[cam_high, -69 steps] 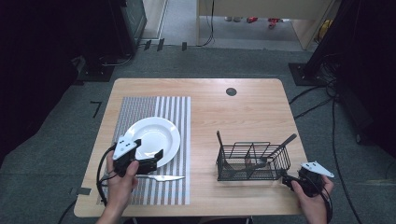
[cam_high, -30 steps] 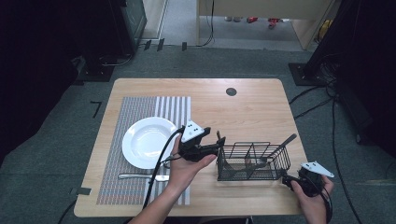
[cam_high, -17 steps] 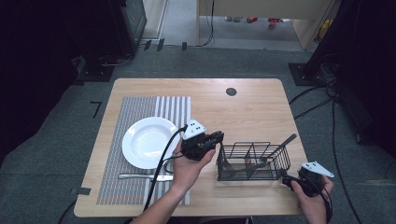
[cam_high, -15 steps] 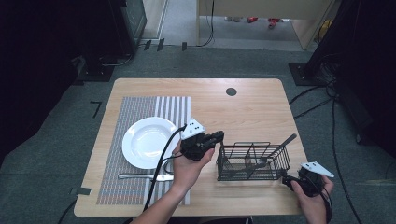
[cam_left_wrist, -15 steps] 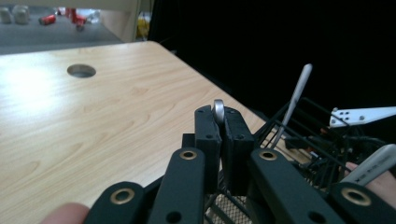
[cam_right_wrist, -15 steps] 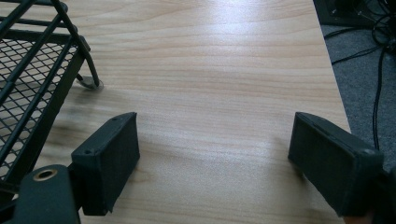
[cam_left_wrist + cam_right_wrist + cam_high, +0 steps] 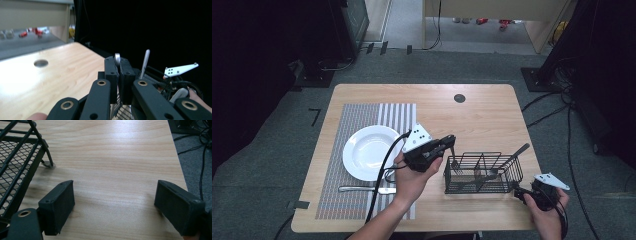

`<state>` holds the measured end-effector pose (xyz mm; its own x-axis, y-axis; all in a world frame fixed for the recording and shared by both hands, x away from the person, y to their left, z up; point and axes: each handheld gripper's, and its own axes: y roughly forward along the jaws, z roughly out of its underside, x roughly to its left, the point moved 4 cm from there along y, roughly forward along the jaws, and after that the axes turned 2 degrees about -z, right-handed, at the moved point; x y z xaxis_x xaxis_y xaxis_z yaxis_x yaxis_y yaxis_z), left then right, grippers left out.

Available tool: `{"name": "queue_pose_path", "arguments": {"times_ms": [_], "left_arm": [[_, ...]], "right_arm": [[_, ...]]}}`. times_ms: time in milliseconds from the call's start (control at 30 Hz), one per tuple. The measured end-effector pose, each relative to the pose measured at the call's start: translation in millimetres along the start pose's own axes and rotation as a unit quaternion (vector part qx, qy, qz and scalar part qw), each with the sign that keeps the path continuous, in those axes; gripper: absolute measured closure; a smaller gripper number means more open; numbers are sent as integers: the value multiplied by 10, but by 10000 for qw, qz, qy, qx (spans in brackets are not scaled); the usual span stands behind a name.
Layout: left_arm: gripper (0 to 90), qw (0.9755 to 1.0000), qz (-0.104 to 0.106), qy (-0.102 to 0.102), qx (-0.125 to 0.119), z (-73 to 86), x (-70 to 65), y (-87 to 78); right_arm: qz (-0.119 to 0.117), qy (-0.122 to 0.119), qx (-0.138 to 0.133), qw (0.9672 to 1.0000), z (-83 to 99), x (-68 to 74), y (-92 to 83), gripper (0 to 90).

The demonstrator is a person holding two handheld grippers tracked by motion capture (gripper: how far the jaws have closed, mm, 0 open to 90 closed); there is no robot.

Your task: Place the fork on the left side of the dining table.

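Observation:
A black wire basket [image 7: 482,172] stands on the table's right half. In its left compartment a silver fork [image 7: 454,162] stands upright. My left gripper [image 7: 450,141] is at the basket's left end, shut on the fork's top end [image 7: 117,58]. From the basket's right side a second utensil handle [image 7: 517,152] leans out, and this second handle [image 7: 145,62] rises just beyond the jaws in the left gripper view. My right gripper [image 7: 524,194] rests low near the table's front right corner. Its jaws [image 7: 115,205] are wide open over bare wood beside the basket's corner [image 7: 22,157].
A white plate [image 7: 369,152] sits on a striped placemat [image 7: 362,120] at the left, with a knife [image 7: 367,189] lying in front of the plate. A round cable hole [image 7: 459,98] lies at the table's back. The table's right edge [image 7: 178,162] is close to my right gripper.
My left gripper left the knife on the placemat, crossed right to the basket and closed on the fork's top. The right gripper has stayed put.

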<state>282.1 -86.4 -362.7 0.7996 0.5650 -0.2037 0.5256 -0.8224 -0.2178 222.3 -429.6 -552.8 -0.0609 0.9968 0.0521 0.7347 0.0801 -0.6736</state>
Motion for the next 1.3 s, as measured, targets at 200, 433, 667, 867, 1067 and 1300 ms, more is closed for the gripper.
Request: {"name": "queue_pose_path", "arguments": {"times_ms": [200, 433, 667, 867, 1067, 1300], "left_arm": [[890, 9989, 173, -102, -415, -215, -48, -185], [891, 9963, 279, -123, -802, -439, -48, -393], [890, 9918, 117, -198, -1258, -669, 96, -644], [891, 9888, -61, -329, -1457, -746, 308, -784], [890, 9857, -292, -475, -1592, -747, 517, -854], [890, 9800, -589, -759, -1740, -667, 904, -901]], "right_arm": [[-5, -5, 0, 10000, 0, 1, -1, 164], [-2, -4, 1, 10000, 1, 1, -1, 164], [-1, 0, 2, 10000, 1, 2, -1, 164], [-2, -2, 0, 10000, 1, 2, -1, 164], [-3, -6, 1, 10000, 1, 2, -1, 164], [-1, -1, 4, 10000, 1, 2, -2, 164]]}}
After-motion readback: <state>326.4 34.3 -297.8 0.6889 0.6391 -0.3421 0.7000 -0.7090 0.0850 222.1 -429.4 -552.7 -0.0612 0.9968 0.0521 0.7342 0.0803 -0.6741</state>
